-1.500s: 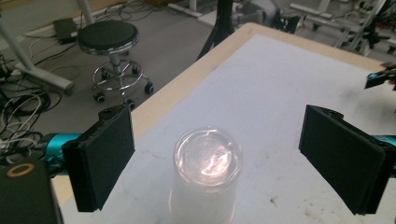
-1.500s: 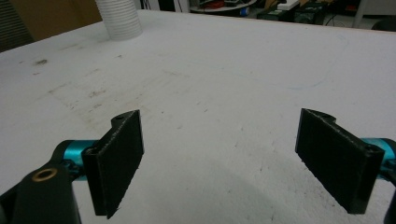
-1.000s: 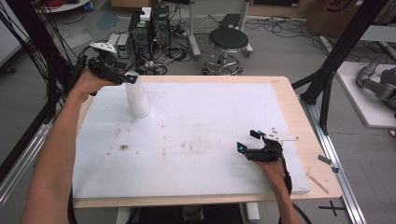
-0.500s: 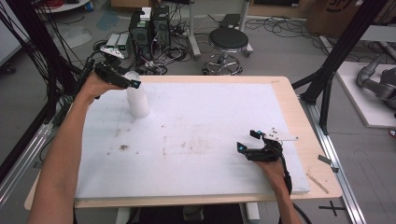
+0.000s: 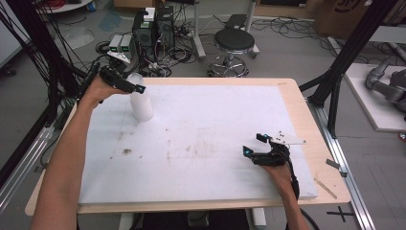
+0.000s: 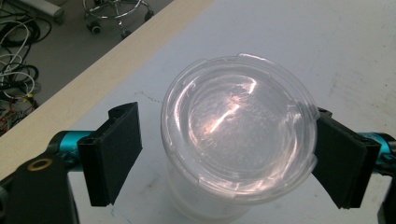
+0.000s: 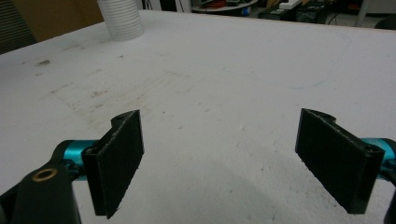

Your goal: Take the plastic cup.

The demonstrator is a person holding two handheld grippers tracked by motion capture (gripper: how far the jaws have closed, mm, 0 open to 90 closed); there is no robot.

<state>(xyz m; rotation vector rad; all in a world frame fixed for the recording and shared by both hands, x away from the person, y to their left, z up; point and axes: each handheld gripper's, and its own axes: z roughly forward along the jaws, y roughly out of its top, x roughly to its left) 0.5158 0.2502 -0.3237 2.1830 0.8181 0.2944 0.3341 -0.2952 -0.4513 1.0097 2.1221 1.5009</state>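
left gripper view: round, clear plastic container (image 6: 238, 140)

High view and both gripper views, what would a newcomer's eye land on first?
The clear lidded plastic container stands at the far left of the white table. The left claw straddles its lid and has just been closing; a gap remains at one pad. The right claw is open, near the right edge.

A pale wooden worktop (image 5: 293, 103) carries a white sheet (image 5: 210, 129) over most of it — brown specks stain the sheet. A clear lidded container (image 5: 141, 103) stands upright near its far-left corner.
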